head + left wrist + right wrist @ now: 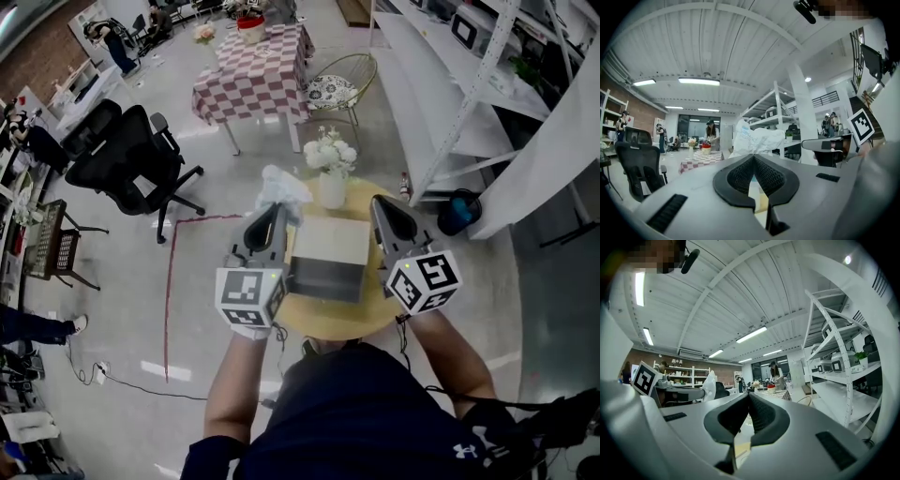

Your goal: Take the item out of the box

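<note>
Left gripper (272, 211) (753, 157): jaws pinched together on a white crumpled bag (281, 187) (757, 140), held up in the air clear of the box (328, 246), off its far left corner and just beside the flower vase (331, 183). Bag bunches out past the jaw tips, pointing away from the person; in the left gripper view it spreads wider than tall, lying crosswise to the jaws and trailing right. Right gripper (378, 202) (747, 394): jaws closed, nothing between them, hovering over the right edge of the round table (328, 321).
</note>
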### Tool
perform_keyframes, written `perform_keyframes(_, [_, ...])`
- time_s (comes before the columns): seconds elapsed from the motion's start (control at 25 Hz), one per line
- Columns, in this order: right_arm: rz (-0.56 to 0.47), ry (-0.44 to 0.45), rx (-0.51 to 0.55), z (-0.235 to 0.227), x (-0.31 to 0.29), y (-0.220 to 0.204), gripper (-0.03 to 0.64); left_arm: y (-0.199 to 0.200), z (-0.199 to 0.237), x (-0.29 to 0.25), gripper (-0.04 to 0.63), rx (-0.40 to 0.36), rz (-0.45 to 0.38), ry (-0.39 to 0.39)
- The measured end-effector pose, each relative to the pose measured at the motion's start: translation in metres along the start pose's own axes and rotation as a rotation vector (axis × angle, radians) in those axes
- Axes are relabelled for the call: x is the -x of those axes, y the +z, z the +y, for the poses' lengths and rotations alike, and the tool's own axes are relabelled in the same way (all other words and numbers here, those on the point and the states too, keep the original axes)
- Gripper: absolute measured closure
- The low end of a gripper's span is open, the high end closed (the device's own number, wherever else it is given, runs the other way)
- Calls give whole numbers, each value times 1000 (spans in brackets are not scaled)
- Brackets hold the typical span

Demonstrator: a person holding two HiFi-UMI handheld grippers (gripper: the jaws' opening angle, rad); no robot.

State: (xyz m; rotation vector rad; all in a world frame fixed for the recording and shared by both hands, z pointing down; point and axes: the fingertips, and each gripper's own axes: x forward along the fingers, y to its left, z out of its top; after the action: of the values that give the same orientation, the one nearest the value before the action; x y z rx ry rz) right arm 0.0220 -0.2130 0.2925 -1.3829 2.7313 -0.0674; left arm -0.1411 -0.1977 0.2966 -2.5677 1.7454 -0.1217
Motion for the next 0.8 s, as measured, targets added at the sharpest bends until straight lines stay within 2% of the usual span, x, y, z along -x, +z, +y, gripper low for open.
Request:
perform_keyframes(0.16, [-19, -1, 6, 2, 2, 9, 604, 11, 4, 1, 580, 36, -29, 16])
perform_keyframes(0.44, [-51, -20, -18, 3, 6, 19, 604, 25, 0, 4, 580, 59, -80, -10])
perform_keyframes(0.8, [-67, -72, -25, -10, 9, 25, 604, 28, 14, 9, 580, 95, -124, 21])
